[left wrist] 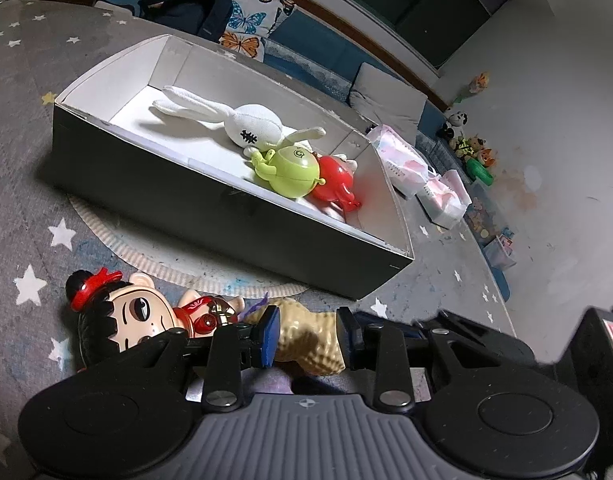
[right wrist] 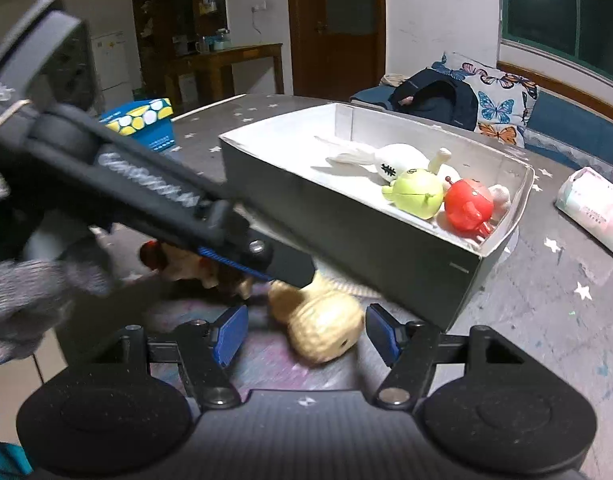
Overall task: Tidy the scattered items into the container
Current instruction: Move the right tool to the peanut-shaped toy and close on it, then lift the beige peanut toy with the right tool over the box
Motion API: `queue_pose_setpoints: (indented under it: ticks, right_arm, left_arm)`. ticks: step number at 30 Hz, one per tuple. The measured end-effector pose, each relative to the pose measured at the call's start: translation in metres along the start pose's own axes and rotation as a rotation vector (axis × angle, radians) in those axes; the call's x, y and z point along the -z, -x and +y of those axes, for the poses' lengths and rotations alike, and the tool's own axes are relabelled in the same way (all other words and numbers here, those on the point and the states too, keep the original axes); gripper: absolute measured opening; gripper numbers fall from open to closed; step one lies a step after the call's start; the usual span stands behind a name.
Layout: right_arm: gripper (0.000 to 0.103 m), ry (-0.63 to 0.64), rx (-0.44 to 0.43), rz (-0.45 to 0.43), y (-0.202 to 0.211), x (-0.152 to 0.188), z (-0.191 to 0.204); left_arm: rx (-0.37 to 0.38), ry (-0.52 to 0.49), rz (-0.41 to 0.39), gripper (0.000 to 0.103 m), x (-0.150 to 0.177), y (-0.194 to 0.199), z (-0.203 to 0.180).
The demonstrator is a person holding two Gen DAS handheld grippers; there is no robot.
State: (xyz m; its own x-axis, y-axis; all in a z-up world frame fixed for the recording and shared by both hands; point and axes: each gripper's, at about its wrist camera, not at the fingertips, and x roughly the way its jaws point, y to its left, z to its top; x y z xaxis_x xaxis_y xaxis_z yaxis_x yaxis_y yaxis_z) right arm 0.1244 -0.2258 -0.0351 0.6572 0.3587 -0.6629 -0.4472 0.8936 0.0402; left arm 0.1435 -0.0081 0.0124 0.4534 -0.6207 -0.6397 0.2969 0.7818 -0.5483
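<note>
A doll with black hair, a red bow and beige trousers lies on the star-patterned mat in front of the box. My left gripper is shut on its beige lower body, blue pads pressing both sides. In the right wrist view the doll's beige legs lie between the pads of my right gripper, which stands open with gaps on both sides. The left gripper's finger crosses that view from the upper left. The box holds a white bunny, a green toy and a red toy.
Tissue packs lie just past the box's right end. A blue box with yellow dots stands at the mat's far left. A dark backpack and butterfly pillows sit behind. A grey-gloved hand holds the left gripper.
</note>
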Motion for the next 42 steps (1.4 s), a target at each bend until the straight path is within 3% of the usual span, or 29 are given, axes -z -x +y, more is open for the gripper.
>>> queue_pose_setpoints:
  ticks: [6, 13, 22, 31, 42]
  right_arm:
    - [0.066, 0.041, -0.012, 0.021, -0.018, -0.002, -0.003]
    - [0.044, 0.015, 0.015, 0.055, -0.015, 0.002, -0.003]
    - [0.045, -0.073, 0.071, 0.096, 0.012, 0.02, 0.002]
    - [0.05, 0.024, 0.098, 0.073, 0.016, 0.012, 0.008]
    - [0.049, 0.066, 0.051, 0.11, 0.014, 0.014, 0.011]
  left_arm:
    - [-0.011, 0.007, 0.001, 0.033, -0.001, -0.002, 0.001]
    - [0.0, 0.02, 0.003, 0.034, -0.001, -0.005, 0.001]
    - [0.041, 0.018, 0.047, 0.034, 0.005, -0.017, -0.009]
    - [0.025, 0.087, 0.054, 0.034, 0.01, -0.009, -0.005]
    - [0.006, 0.124, 0.082, 0.034, 0.018, -0.013, -0.009]
